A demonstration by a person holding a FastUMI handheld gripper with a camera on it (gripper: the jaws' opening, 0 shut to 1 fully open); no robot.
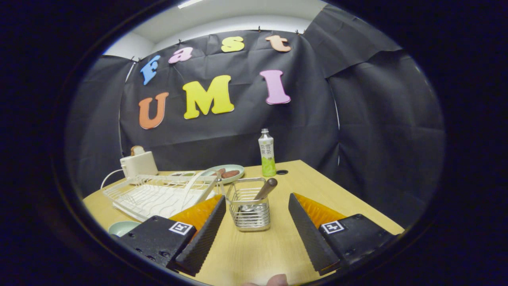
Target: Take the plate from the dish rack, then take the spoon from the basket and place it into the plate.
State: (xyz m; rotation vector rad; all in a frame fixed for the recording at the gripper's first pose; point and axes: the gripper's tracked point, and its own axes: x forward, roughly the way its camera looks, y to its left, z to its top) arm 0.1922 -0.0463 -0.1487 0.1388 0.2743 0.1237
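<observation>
Between the spread fingers of the tongs point(257, 206), which are held open and empty, the wire basket point(250, 208) is seen on the desk point(337, 190), with the spoon point(265, 189) leaning inside. Beside it stands the white dish rack point(154, 194); a pale plate point(123, 227) lies near.

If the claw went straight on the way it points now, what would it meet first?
Most likely the wire basket holding the wooden-handled spoon, just ahead between the open claw's fingers. Bare table lies before it; exact depth is unclear.
</observation>
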